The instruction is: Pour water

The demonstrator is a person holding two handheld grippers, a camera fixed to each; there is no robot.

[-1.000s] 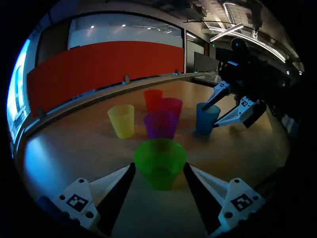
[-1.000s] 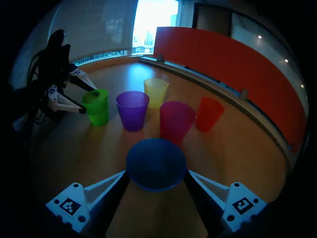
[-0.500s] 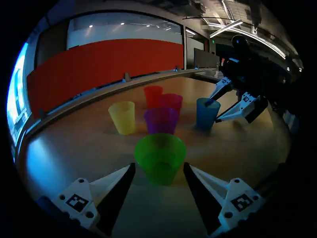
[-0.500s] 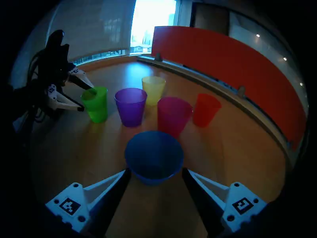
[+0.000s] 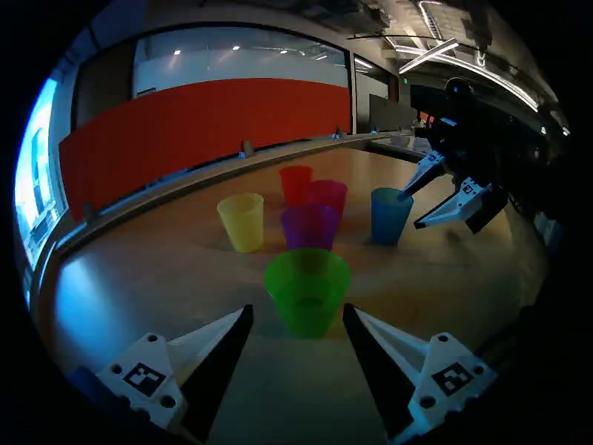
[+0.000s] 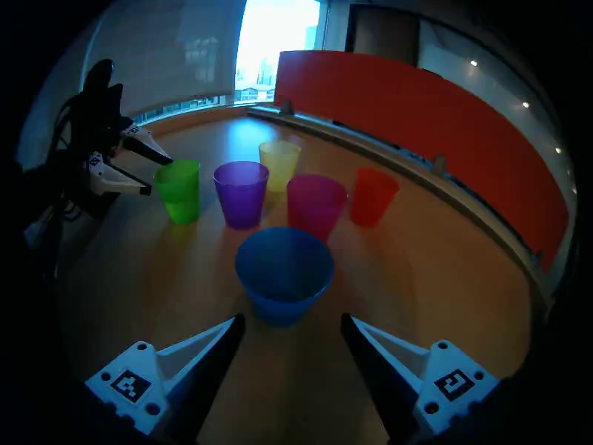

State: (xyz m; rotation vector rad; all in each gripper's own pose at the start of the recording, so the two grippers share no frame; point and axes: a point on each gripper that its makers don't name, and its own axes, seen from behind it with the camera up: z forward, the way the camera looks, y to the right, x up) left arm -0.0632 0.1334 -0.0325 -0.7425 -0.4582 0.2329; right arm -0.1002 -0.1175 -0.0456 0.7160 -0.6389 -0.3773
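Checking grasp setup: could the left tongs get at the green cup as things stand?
Probably yes: the left tongs are open, and the green cup stands upright straight ahead at their tips, nothing between. The purple cup sits behind it, apart.

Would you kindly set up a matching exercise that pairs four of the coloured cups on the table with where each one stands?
Things:
1. green cup
2. blue cup
3. purple cup
4. yellow cup

Places:
A. just ahead of the right gripper and its open fingers
B. in the right gripper view, behind the purple cup, towards the bright window
C. just ahead of the left gripper and its open fingers
D. between the green cup and the pink cup

Pairs: 1-C, 2-A, 3-D, 4-B
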